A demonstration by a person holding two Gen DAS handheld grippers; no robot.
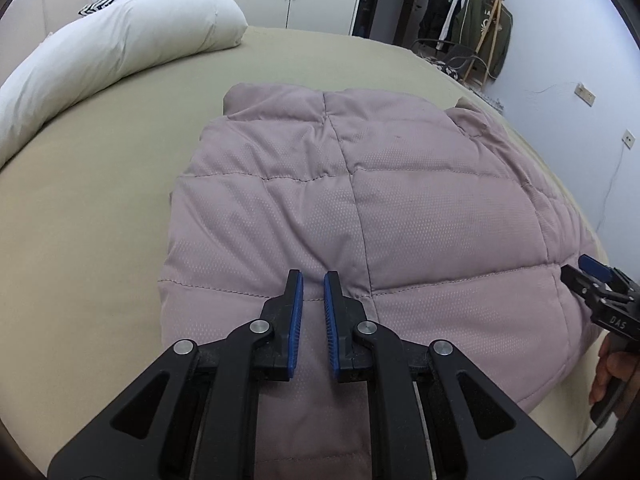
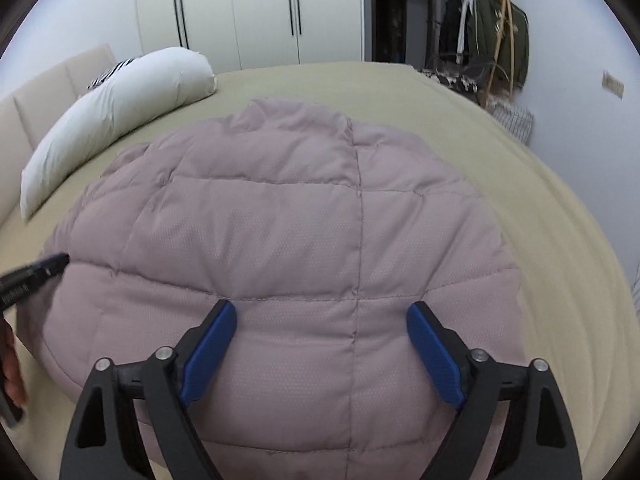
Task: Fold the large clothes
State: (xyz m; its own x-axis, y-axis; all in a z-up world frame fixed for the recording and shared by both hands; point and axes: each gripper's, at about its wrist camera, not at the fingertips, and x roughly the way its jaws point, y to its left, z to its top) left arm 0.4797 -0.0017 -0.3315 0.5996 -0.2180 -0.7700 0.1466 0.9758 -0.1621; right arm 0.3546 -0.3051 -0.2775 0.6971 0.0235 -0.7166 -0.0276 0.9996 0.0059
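Nearby, long white pillow (image 1: 120, 44) beside quilted jacket (image 1: 360, 208), left gripper (image 1: 313, 280) jaws clenched empty, right gripper (image 2: 321, 310) jaws released.

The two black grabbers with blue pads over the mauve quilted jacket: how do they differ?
The left gripper has its jaws nearly together, with mauve quilted jacket fabric showing in the narrow gap; the right gripper stands wide open, gripping nothing. The left works near the jacket's left edge, the right nearer its right side. Both point down at the jacket.
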